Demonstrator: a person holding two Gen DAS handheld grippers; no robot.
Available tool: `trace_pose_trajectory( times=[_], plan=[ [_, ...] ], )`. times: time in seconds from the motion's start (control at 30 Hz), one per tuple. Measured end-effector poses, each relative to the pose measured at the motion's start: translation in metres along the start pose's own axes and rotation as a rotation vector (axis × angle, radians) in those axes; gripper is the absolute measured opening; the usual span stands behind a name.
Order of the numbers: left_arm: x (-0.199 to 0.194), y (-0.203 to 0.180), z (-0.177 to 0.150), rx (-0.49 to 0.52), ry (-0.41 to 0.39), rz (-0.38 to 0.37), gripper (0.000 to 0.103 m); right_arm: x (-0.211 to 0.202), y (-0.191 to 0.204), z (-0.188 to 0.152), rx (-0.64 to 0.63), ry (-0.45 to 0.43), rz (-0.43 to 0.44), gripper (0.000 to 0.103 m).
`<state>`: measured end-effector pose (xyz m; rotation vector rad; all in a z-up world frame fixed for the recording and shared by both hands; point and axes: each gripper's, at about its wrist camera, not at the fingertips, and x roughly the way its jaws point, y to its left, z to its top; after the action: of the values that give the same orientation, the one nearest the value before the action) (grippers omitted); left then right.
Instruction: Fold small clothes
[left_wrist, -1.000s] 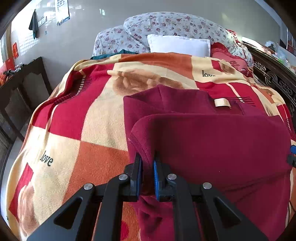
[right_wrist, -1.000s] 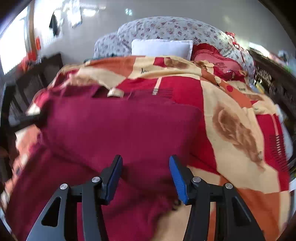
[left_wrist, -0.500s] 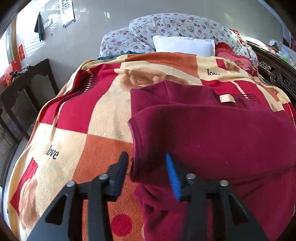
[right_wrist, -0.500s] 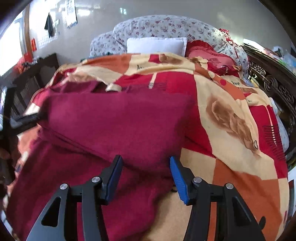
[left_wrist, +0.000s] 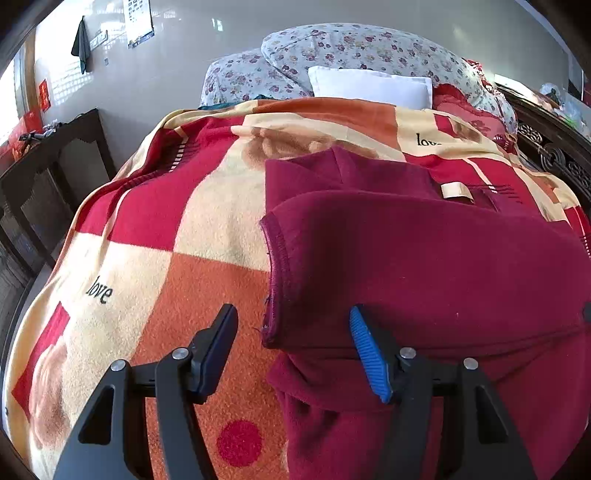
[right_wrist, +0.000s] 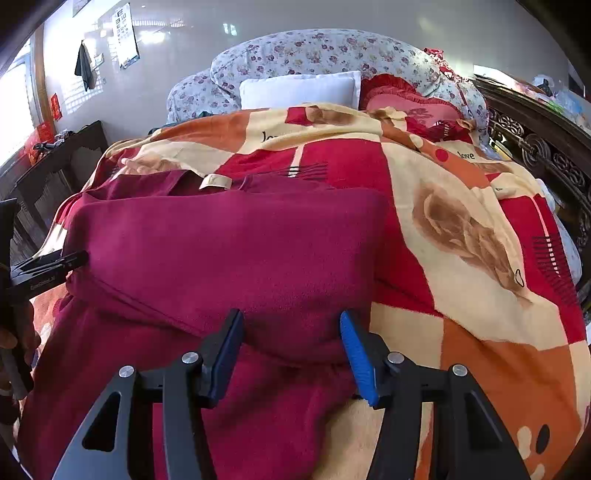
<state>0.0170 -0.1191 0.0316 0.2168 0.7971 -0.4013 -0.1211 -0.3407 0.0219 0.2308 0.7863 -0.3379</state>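
On blanket (left_wrist: 207, 221): "love" print; garment (left_wrist: 424, 266) tag (left_wrist: 456, 191) blank.

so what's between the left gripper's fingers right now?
Left wrist view: the left gripper, jaws just opened, straddles the maroon garment's stitched folded edge and bare blanket. Neither pad presses the cloth.

Bed w/ patchwork blanket (left_wrist: 207, 236), floral pillows (right_wrist: 332, 55), pale wall (left_wrist: 177, 55), dark wood cabinet (left_wrist: 48, 173) at left.

We see a bed (left_wrist: 55, 369) covered by a checked blanket (left_wrist: 207, 229) in red, orange and cream. On it lies a folded maroon garment (left_wrist: 424, 266); a white pillow (left_wrist: 369, 86) and floral bedding (right_wrist: 332, 51) sit at its head.
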Motion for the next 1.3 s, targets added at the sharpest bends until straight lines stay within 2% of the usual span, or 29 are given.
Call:
trace_pose_trajectory(
  times=[0.23, 0.37, 0.57, 0.77, 0.93, 1.1, 1.3],
  plan=[
    [-0.023, 0.004, -0.009, 0.003, 0.000, -0.013, 0.063, -0.040, -0.001, -0.012, 0.046, -0.023, 0.045, 0.059],
    [-0.044, 0.007, -0.019, 0.001, -0.008, -0.024, 0.069, -0.063, 0.005, -0.028, 0.033, -0.014, 0.068, 0.066],
    [-0.074, 0.005, -0.036, 0.038, -0.024, -0.021, 0.073, -0.082, 0.007, -0.052, 0.036, 0.018, 0.071, 0.066],
    [-0.087, -0.002, -0.044, 0.042, -0.027, -0.042, 0.078, -0.080, 0.016, -0.050, 0.052, -0.002, 0.091, 0.066],
    [-0.073, -0.008, -0.041, 0.029, -0.011, -0.046, 0.078, -0.062, 0.027, -0.038, 0.061, -0.022, 0.111, 0.066],
    [-0.054, -0.010, -0.046, 0.009, 0.041, -0.063, 0.078, -0.042, 0.030, -0.042, 0.059, 0.045, 0.106, 0.066],
    [-0.063, 0.003, -0.069, -0.009, 0.080, -0.093, 0.078, -0.057, 0.022, -0.079, 0.014, 0.123, 0.114, 0.066]
  ],
)
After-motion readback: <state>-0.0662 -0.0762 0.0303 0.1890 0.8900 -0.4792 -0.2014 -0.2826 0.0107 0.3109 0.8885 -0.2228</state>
